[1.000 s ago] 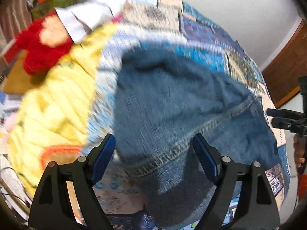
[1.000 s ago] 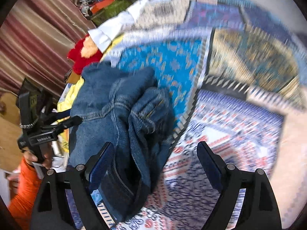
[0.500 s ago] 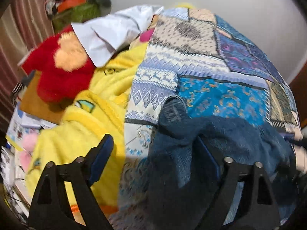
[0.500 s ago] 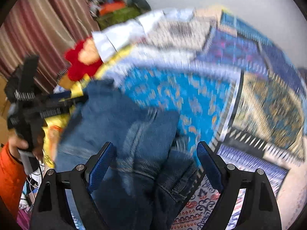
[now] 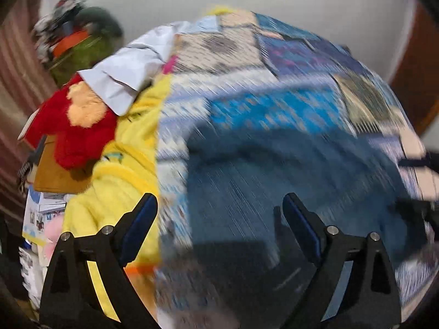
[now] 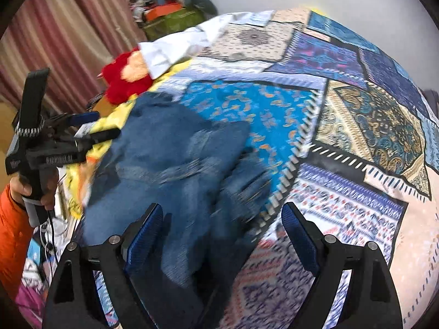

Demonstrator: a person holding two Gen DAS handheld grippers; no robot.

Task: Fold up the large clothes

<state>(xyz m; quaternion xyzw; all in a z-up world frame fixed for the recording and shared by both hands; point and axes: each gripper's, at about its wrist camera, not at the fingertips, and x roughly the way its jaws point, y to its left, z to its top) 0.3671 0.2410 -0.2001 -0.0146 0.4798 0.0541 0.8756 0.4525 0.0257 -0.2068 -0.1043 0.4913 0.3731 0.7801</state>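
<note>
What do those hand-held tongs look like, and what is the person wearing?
Each pair of tongs is a black plastic frame with two angled fingers, silver bolts and blue ribbed pads. The other pair of tongs, seen from the side, has a black pistol-style handle with white lettering and thin cables hanging below. The person wears an orange sleeve.

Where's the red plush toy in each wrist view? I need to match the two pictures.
Left wrist: red plush toy at the left edge, mid-height, beside the yellow blanket.
Right wrist: upper left, beyond the jeans.
Shared landmark: the white shirt lying against the toy.
</note>
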